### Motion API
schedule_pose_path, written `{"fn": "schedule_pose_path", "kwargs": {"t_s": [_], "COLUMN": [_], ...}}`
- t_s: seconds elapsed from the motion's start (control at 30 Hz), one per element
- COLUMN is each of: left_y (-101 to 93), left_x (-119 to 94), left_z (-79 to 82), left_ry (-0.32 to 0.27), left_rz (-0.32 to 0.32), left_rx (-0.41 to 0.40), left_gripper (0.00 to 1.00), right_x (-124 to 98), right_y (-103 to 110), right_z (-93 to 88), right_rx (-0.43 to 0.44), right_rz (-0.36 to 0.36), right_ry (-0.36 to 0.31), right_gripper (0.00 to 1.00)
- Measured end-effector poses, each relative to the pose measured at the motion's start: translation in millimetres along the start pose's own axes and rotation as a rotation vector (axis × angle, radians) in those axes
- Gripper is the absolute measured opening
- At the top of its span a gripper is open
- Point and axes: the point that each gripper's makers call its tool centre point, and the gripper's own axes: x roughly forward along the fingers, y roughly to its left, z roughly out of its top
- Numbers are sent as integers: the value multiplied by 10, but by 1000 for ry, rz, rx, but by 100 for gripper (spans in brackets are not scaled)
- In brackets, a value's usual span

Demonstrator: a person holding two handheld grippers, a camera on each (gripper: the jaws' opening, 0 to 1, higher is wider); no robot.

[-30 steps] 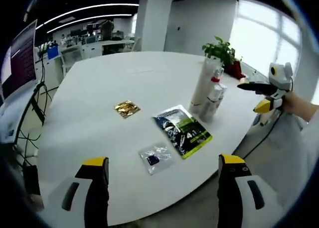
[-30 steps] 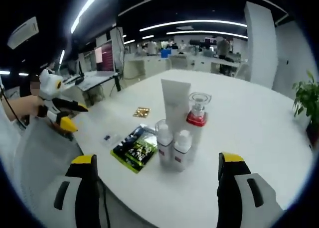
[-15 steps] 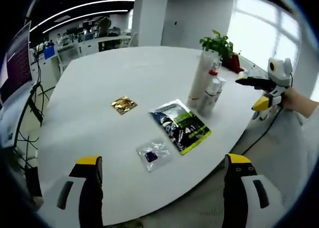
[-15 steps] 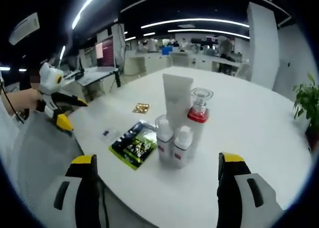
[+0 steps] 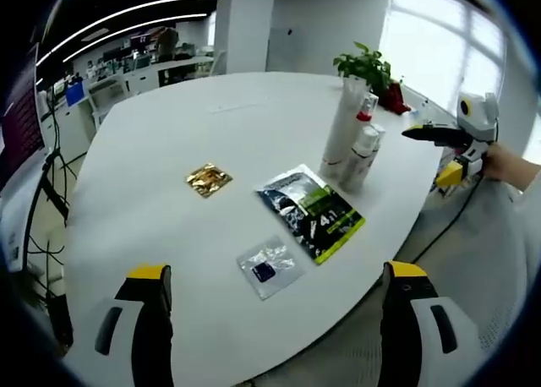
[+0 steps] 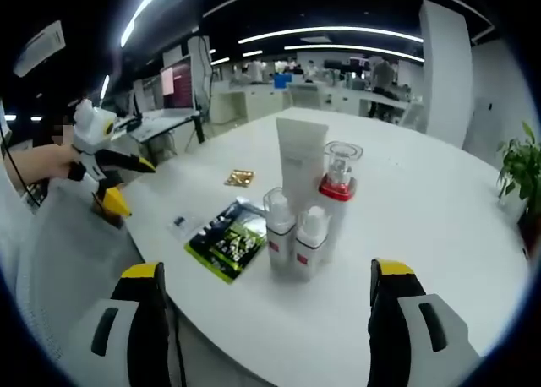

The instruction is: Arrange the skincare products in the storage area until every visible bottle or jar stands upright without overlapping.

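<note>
A tight group of skincare products stands upright on the round white table (image 5: pixel 169 133): a tall white tube (image 6: pixel 301 166), a red-collared pump bottle (image 6: pixel 336 184) with a clear cap, and two small white bottles (image 6: pixel 293 242) in front. In the left gripper view the same group (image 5: pixel 350 146) stands at the right of the table. My left gripper (image 5: pixel 269 307) hangs open over the near table edge, and it appears as the other gripper (image 6: pixel 106 150) at the left of the right gripper view. My right gripper (image 6: pixel 262 307) is open, short of the bottles, and appears as the other gripper (image 5: pixel 452 146) at the right of the left gripper view.
A dark green sachet (image 5: pixel 311 212), a small clear bag with a blue item (image 5: pixel 269 267) and a gold foil packet (image 5: pixel 208 180) lie flat on the table. A potted plant (image 5: pixel 365 66) stands behind the bottles. Office desks and screens lie beyond the table.
The left gripper's view has pulled back and shifted slightly; the right gripper's view is a little closer to the bottles. The products and packets have not moved.
</note>
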Motion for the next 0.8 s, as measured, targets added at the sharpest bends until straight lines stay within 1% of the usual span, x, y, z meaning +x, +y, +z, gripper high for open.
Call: {"fn": "schedule_pose_path", "kwargs": {"t_s": [0.1,0.17,0.27,0.33,0.4,0.5,0.57,0.63,0.67,0.8], "left_y": [74,63,130,157,188,253,279,299,316,427], "left_x": [52,84,159,202,248,340,363,411,443,603], "left_z": [24,35,43,53,52,69,88,88,93,155], "left_ry": [9,23,47,60,84,103,115,133,137,154], "left_rz": [-6,-13,-16,-19,-23,-33,-32,-36,-39,-49], "left_rx": [12,22,38,61,83,103,127,157,167,217], "left_gripper": [99,99,99,99,99,98,97,97,97,96], "right_x": [-2,2,4,5,14,16,24,28,28,34], "right_y": [17,16,10,-9,-29,-30,-27,-15,-12,-15], "right_z": [-17,-25,-42,-52,-63,-74,-88,-104,-107,-106], "right_rx": [9,12,20,23,28,37,37,38,37,42], "right_rz": [3,4,1,-6,-8,-4,-1,6,8,8], "right_ry": [5,9,18,23,26,32,37,44,46,44], "right_gripper": [99,99,99,99,99,99,99,97,96,97]}}
